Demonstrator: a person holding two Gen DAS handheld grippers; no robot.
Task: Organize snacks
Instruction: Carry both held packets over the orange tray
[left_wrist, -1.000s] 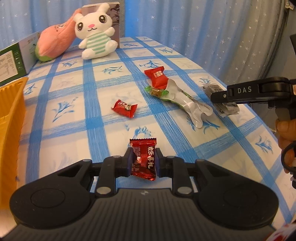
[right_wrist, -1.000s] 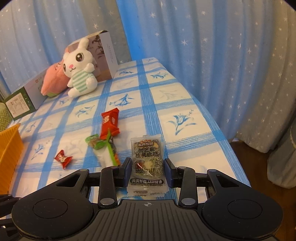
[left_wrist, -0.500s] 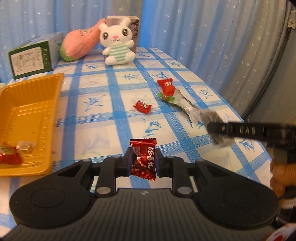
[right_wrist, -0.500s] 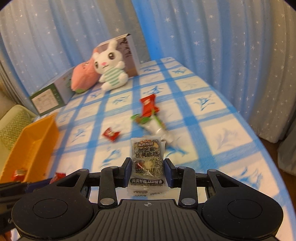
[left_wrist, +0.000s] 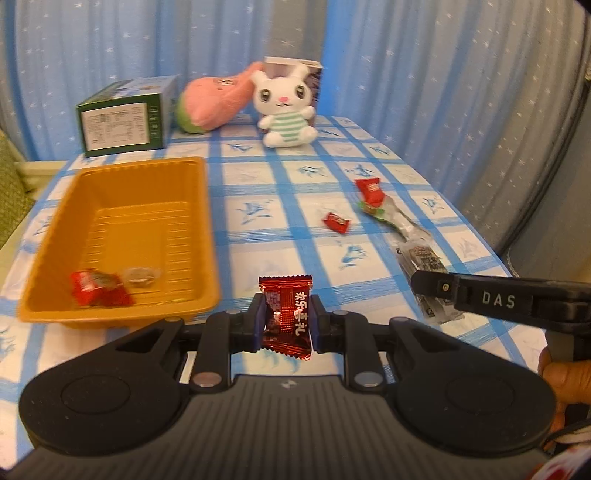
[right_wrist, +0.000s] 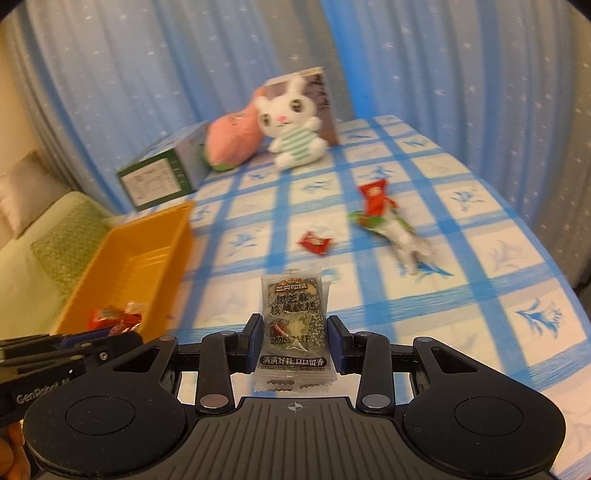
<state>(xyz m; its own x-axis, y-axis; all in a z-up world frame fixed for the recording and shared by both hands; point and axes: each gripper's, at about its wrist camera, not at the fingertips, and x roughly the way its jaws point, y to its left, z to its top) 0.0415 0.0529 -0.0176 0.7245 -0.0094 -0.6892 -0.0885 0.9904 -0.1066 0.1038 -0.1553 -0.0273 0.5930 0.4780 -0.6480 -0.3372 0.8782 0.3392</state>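
Blue starred curtains behind, blue-checked cloth over the bench (left_wrist: 258, 206). At the far edge: green box (left_wrist: 123, 118), pink plush (left_wrist: 214, 99), white rabbit (left_wrist: 286, 107).

Left gripper (left_wrist: 287, 320) clenched on a red candy (left_wrist: 286, 317), wrapper upright, crimped ends top and bottom, glossy foil with pale lettering. Right gripper (right_wrist: 295, 341) clamped on a sesame packet (right_wrist: 293, 325), clear film over a dark speckled bar, long axis running away from the camera, near end sticking out below the jaws. In the left view, the same packet hanging from the right gripper's black fingers at the right, over the bench.

Orange tray (left_wrist: 207, 206) ahead and to the left of both grippers, long axis running away from the cameras, near short wall closest. Already inside at the near end: red wrappers (left_wrist: 98, 291) and a pale candy (left_wrist: 142, 277). Left gripper nearer, almost level with the tray's near right corner; right gripper further right, with the left gripper between it and the tray. Likely next: a sideways carry to the left over the rim, left side first, then release.

Loose on the cloth, well right of the tray: small red candy (left_wrist: 336, 222), larger red pack (left_wrist: 371, 190), green-tipped candy (left_wrist: 371, 210) and a crumpled silver wrapper (left_wrist: 406, 225) touching in a row.
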